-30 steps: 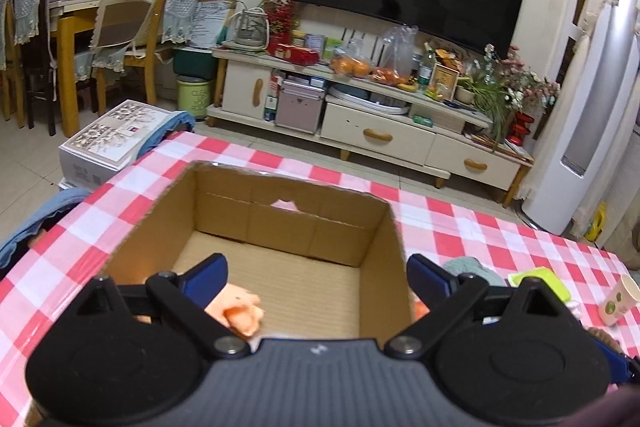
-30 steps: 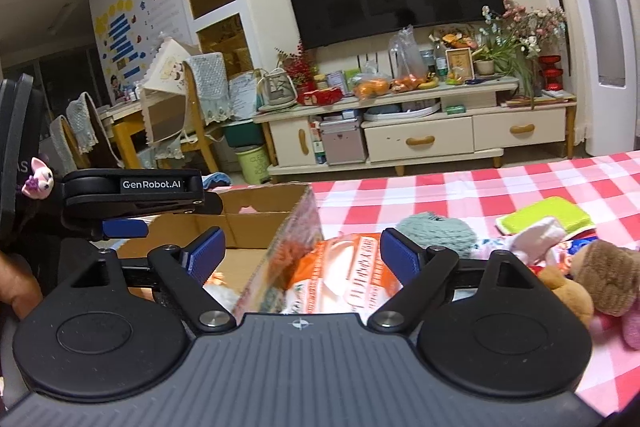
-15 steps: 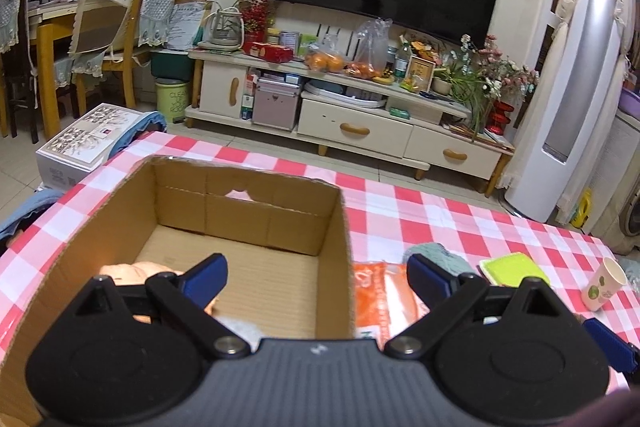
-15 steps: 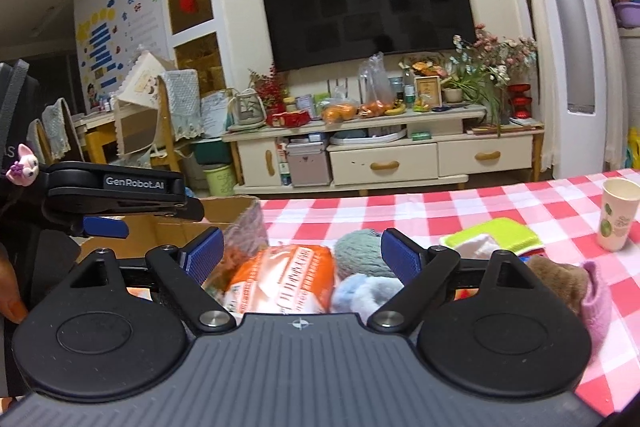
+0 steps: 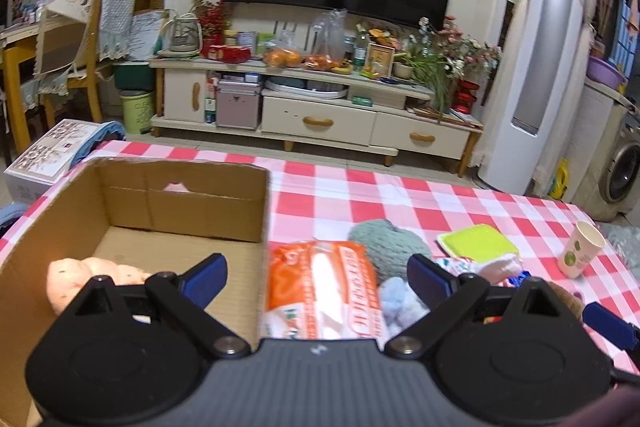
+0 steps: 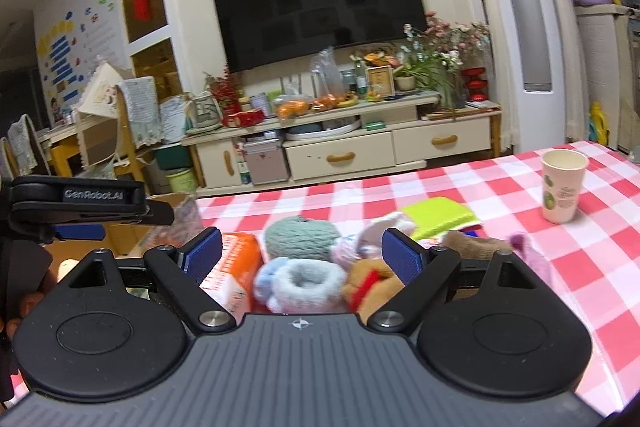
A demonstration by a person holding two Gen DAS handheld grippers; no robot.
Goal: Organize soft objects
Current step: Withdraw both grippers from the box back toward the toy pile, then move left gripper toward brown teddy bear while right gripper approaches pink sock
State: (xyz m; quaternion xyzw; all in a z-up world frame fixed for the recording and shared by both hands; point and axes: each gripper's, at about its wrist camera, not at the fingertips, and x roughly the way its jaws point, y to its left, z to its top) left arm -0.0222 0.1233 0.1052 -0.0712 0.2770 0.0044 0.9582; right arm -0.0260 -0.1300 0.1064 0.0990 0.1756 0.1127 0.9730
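Note:
An open cardboard box [image 5: 168, 203] stands on the checked table, with a peach plush toy [image 5: 86, 277] inside at the left. Right of the box lie an orange packet [image 5: 324, 287], a grey-green knitted ball [image 5: 384, 247], a light blue fuzzy piece [image 6: 304, 277] and a brown plush bear [image 6: 372, 279]. My left gripper [image 5: 318, 275] is open and empty above the box's right wall and the orange packet. My right gripper [image 6: 300, 255] is open and empty just above the blue fuzzy piece and the bear.
A lime green cloth [image 5: 478, 241] and a paper cup [image 6: 562, 185] stand further right on the red checked tablecloth [image 5: 420, 203]. A pink knitted item [image 6: 528, 251] lies by the bear. A TV cabinet [image 5: 320, 107] stands beyond the table's far edge.
Both grippers have swung to the right, from over the box toward the pile of soft things. Both stay open and empty.

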